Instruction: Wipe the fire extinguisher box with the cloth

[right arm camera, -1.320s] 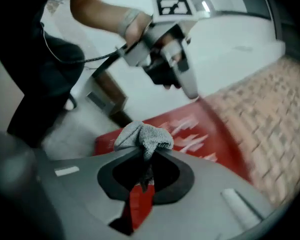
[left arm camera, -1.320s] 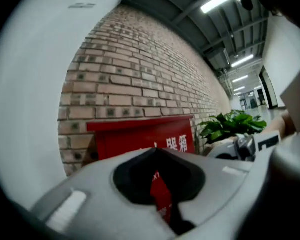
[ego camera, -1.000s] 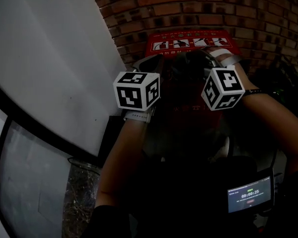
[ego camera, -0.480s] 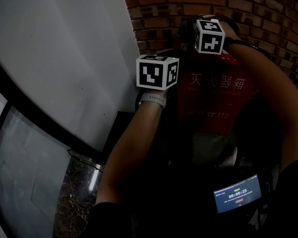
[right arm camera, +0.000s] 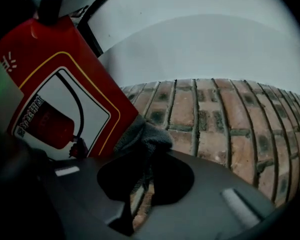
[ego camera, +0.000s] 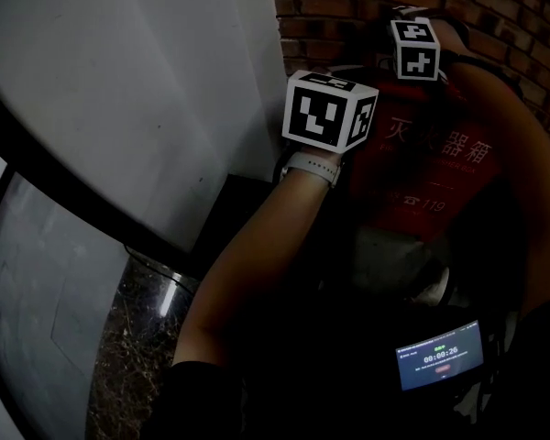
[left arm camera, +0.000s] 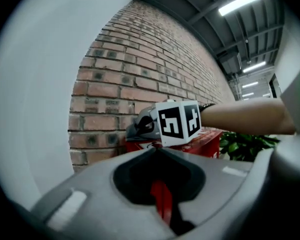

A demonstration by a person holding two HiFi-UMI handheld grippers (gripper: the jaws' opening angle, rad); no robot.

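Note:
The red fire extinguisher box [ego camera: 440,177] with white lettering stands against the brick wall [ego camera: 339,7]. Its top label [right arm camera: 55,109] fills the left of the right gripper view. My right gripper [ego camera: 412,35] is at the box's top rear edge by the bricks, shut on the grey cloth [right arm camera: 142,136]. The left gripper view also shows the right gripper [left arm camera: 142,126] above the box top [left arm camera: 200,140]. My left gripper [ego camera: 330,108] hovers at the box's upper left corner. In its own view the left gripper [left arm camera: 157,154] has its jaws together, with a red strip of box showing through the slit below.
A white curved wall [ego camera: 119,81] rises close on the left, with a dark glass panel and speckled floor [ego camera: 137,346] below it. A green plant [left arm camera: 245,145] stands beyond the box. A small lit screen [ego camera: 438,354] hangs low at the right.
The right gripper has gone with the cloth from the box's front up to its top rear edge. The left gripper has risen to the upper left corner. The head view has shifted left.

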